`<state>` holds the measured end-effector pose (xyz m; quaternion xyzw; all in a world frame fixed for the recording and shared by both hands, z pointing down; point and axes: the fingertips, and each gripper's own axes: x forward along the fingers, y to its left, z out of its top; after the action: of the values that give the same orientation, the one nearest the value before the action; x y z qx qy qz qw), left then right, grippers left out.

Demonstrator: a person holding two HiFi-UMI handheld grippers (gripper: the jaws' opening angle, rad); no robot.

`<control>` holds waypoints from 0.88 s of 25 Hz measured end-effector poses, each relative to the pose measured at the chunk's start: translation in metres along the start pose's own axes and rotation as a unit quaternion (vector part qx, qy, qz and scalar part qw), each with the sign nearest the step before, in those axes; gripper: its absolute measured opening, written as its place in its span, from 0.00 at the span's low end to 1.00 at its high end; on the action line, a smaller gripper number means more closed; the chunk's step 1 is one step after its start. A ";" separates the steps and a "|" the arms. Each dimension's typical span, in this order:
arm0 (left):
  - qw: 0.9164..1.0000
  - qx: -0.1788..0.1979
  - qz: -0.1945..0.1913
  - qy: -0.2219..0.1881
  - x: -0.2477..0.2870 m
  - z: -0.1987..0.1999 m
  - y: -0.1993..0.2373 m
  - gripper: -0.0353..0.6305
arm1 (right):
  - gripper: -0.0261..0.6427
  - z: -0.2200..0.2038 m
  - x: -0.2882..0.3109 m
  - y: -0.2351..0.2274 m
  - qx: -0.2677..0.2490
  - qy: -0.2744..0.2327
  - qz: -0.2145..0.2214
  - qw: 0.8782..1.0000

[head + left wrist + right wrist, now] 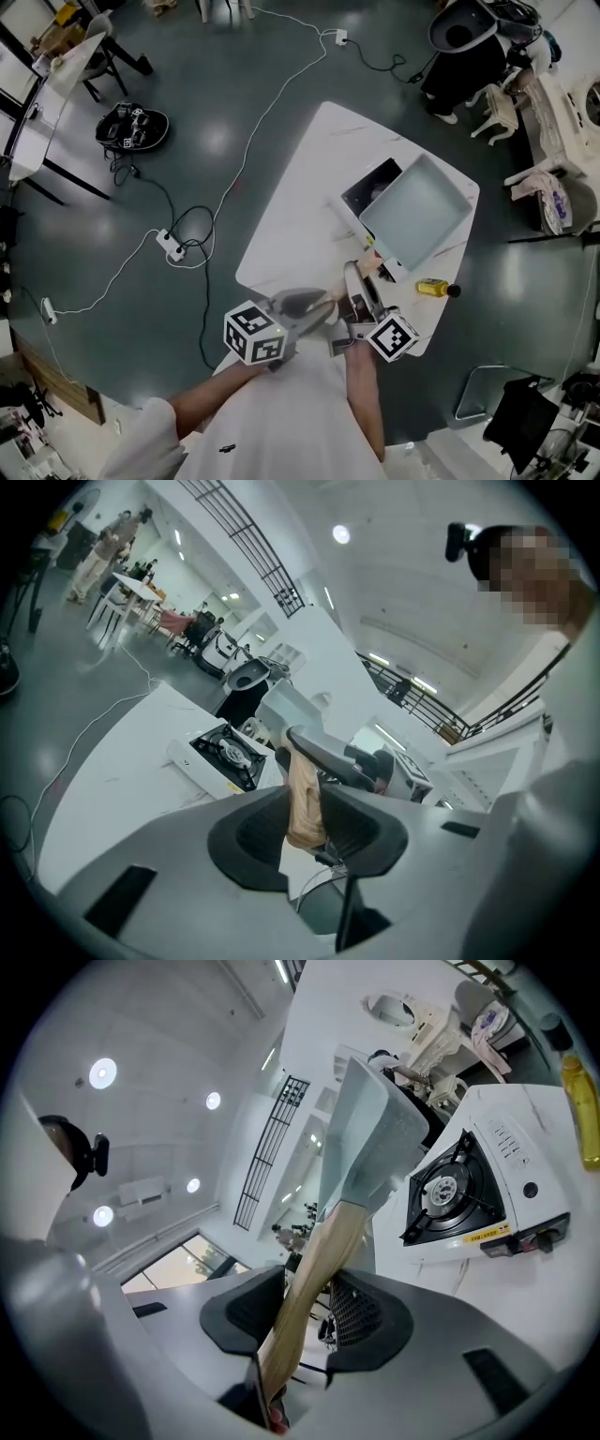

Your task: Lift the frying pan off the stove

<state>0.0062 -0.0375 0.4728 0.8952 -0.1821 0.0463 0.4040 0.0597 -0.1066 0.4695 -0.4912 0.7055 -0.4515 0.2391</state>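
While the left hand-held gripper (305, 829) and the right hand-held gripper (309, 1314) both pinch its wooden handle (323, 1260), the pan (366, 1143) hangs in the air, off the stove (469, 1190).

The pan is square and pale grey. It sits out past the tips of the right hand-held gripper and higher than them. The handle runs back from the pan, goes between the right jaws and comes out behind them. These jaws are partly closed, and both dark pads press on the wood.

The left hand-held gripper comes in from the other side. Its jaws are partly closed too, with the end of the handle squeezed between the pads. Just past its tips is the right hand-held gripper, very close.

The stove is white with a black burner. It stands on the white worktop (291, 206), in front of the right hand-held gripper, to its right and lower down. Nothing rests on the burner. From the head view the pan covers part of the stove, but the right gripper view shows a gap between them.

A yellow bottle (433, 288) lies on the worktop just to the right of the right hand-held gripper.

Each hand-held gripper has a cube with black and white squares on it. The left cube (253, 335) and the right cube (392, 336) sit near each other, close to the person's body. A bare arm (361, 394) reaches to the right one.

Down on the dark floor, far to the left of the left hand-held gripper, a white cable (253, 122) runs to a power strip (172, 246).
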 end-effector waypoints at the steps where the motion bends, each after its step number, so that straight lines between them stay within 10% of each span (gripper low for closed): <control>1: 1.000 0.007 -0.002 0.001 -0.004 0.001 -0.006 0.20 | 0.25 0.000 -0.004 0.007 -0.003 -0.004 0.001 1.000; 22: 0.998 0.053 -0.020 -0.020 -0.052 0.016 -0.064 0.20 | 0.26 -0.004 -0.038 0.080 -0.023 -0.024 0.025 0.999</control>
<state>-0.0202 0.0051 0.4049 0.9198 -0.1695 0.0296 0.3528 0.0338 -0.0622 0.3979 -0.4896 0.7216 -0.4170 0.2562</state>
